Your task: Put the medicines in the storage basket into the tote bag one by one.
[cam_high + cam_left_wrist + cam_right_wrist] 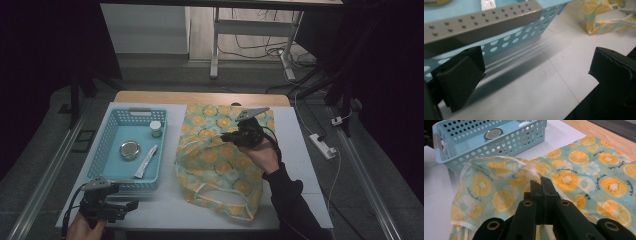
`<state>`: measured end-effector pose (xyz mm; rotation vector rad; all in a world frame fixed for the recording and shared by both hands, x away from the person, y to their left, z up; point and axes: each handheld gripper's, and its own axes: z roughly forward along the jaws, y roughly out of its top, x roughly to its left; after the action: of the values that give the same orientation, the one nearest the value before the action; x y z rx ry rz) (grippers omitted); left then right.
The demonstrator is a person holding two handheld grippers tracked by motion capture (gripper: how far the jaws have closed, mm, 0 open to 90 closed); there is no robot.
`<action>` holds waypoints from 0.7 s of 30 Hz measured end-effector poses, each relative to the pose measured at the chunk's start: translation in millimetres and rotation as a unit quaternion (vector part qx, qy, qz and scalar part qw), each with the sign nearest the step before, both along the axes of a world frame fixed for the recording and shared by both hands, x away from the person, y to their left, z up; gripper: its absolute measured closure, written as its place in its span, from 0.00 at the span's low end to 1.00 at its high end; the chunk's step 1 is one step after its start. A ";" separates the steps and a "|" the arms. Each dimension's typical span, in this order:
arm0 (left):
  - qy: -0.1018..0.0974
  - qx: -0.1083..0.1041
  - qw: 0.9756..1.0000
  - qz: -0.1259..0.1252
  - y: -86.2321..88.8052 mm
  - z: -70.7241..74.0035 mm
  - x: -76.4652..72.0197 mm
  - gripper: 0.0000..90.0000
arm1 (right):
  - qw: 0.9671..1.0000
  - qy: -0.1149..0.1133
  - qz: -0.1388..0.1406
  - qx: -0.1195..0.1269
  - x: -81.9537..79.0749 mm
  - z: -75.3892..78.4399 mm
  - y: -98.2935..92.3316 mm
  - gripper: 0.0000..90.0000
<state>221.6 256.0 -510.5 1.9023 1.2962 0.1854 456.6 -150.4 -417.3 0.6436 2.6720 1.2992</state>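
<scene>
The right gripper (pixel 226 136) hovers over the middle of the fruit-print tote bag (pixel 220 160), which lies on the white desk (pixel 295 150) just right of the light blue perforated basket (pixel 112 150). In the right gripper view its fingers (pixel 541 185) are pressed together on a fold of the bag's fabric at the upper edge of the opening, lifting that edge so the mouth gapes toward the basket. The bag's handles trail toward the near edge of the desk.

The left gripper (pixel 131 204) sits low at the near left corner of the desk, just in front of the basket. Its fingers (pixel 461 72) stand wide apart with nothing between them; bare desk shows in the gap, and the basket's grey handle (pixel 481 22) runs across just beyond.

Inside the basket lie a round metal tin (pixel 129 150), a small white tube (pixel 146 162) and a small white-capped jar (pixel 156 128) near the far wall.
</scene>
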 end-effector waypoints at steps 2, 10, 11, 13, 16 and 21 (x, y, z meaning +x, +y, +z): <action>0.002 -0.001 1.000 0.000 -0.1 2.2 -0.1 0.00 | 1.000 0.001 0.000 0.000 -0.2 0.2 -0.1 1.00; 0.012 -0.005 1.000 -0.007 -1.6 8.0 -1.1 0.01 | 1.000 -0.001 0.002 -0.001 -1.3 1.0 0.2 1.00; 0.013 -0.007 1.000 -0.008 -1.8 9.0 -1.4 0.01 | 1.000 -0.001 0.001 0.000 -1.4 0.9 0.2 1.00; 0.014 -0.009 1.000 -0.011 -1.9 11.2 -2.3 0.01 | 1.000 -0.002 0.001 -0.001 -1.2 0.9 -0.1 1.00; 0.005 -0.007 1.000 -0.008 -2.1 16.3 -4.4 0.01 | 1.000 0.000 0.001 -0.001 -0.9 0.8 -0.8 1.00; 0.000 -0.007 1.000 -0.008 -1.2 22.1 -5.1 0.01 | 1.000 -0.001 0.001 -0.001 -0.7 0.9 -1.3 1.00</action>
<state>216.5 254.8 -488.4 1.8992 1.2796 0.1677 456.0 -151.7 -416.4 0.6399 2.6725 1.2963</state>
